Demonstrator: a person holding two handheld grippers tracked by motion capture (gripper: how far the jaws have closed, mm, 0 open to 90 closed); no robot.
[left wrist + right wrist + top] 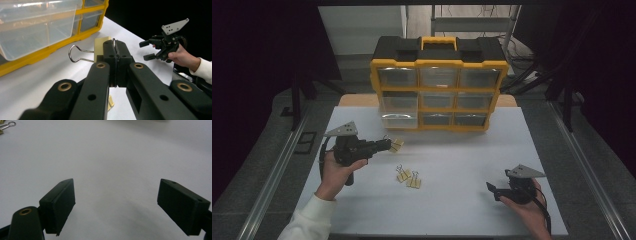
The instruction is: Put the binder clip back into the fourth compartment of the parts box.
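Left gripper view: a binder clip (101,47) is pinched between the closed jaws of the left gripper (115,58), held by one wire handle. A pale yellow body is seen, with a second silver wire loop sticking out to the side. The clip is held above the white table (37,75), just in front of the drawer cabinet (50,30).

High view: three clips are counted. One is held in the left gripper (387,145) near the cabinet's (439,90) bottom-left drawer; two more clips (408,178) are lying together mid-table. Nine clear drawers are counted in the yellow-and-black cabinet.

The right gripper (494,190) is held low at the table's right, jaws spread wide, nothing between them.
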